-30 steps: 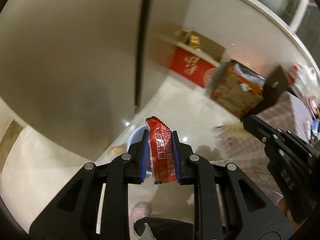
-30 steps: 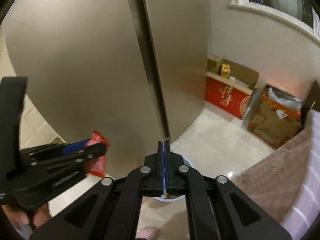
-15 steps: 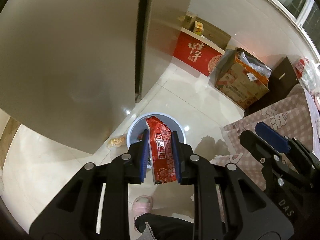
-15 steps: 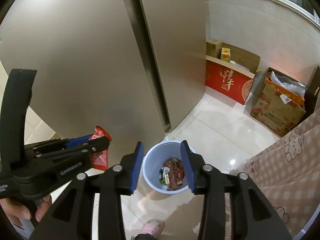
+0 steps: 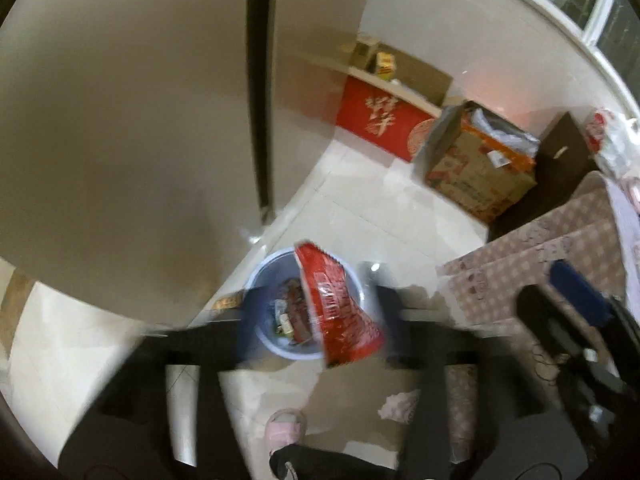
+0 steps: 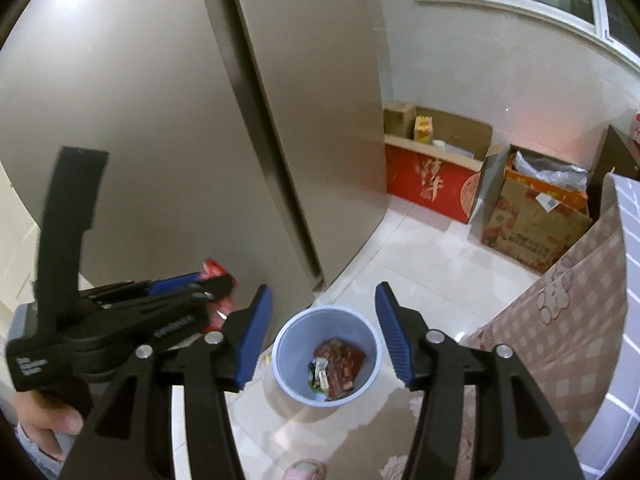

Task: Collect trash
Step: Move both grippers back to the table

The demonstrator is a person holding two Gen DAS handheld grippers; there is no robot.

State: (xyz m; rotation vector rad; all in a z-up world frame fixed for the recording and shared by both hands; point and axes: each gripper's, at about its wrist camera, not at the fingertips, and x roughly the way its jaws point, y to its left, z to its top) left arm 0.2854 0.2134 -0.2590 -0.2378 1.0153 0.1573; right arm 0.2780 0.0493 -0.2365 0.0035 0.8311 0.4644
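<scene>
- red snack wrapper (image 5: 340, 308) tilted, top corner leaning left, in the gap between the two blurred fingers of the left tongs (image 5: 316, 316)
- left tongs released: fingers spread wide, wrapper apparently touching neither pad, though motion blur makes contact hard to judge
- seen from the right wrist view, wrapper showing as a crumpled red edge right at the tip of the left tongs, up beside the grey-brown cabinet door (image 6: 160, 120)
- pale blue bin (image 6: 288, 380) on the glossy tiled floor (image 6: 420, 260), directly beneath the wrapper in the left wrist view
- heap of red and mixed wrappers (image 6: 336, 364) lying in the bottom of the bin
- right tongs (image 6: 324, 332) released too, blue pads far apart, nothing between them, framing the bin mouth from above
- person's left hand (image 6: 44, 420) wrapped around the handle of the left tongs, low at the left edge
- small scrap (image 5: 228, 302) on the floor just beside the bin, against the cabinet foot
- pink slipper (image 5: 286, 432) on the floor near the bin
- checked cloth (image 6: 560, 320) draped down at the right
- red box with gold lettering (image 6: 428, 188) against the far wall, printed cardboard box (image 6: 532, 232) just beside it
</scene>
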